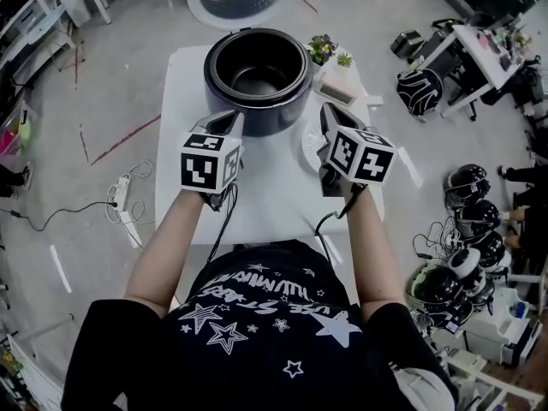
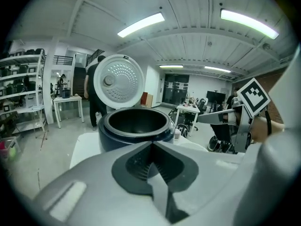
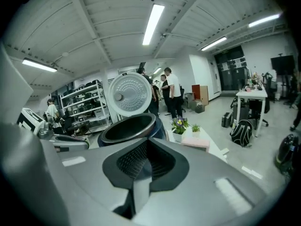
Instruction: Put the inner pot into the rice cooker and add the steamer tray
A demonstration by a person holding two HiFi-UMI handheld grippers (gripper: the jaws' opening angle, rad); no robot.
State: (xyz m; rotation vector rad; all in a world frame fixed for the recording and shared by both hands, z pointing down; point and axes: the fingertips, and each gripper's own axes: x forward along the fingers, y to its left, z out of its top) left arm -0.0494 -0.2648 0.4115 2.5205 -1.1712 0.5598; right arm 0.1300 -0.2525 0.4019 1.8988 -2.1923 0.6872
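At the left, our left claw (image 1: 224, 123) is closed on nothing, its tips just short of the near wall of the rice cooker (image 1: 272, 118). The cooker stands lid up at the far edge of the worktop (image 1: 257, 199), with the dark inner pot (image 1: 257, 82) seated inside. Further right, our right claw (image 1: 330, 115) is likewise closed and empty beside the cooker's right flank, above a pale round tray (image 1: 308, 148) near the worktop's right edge.
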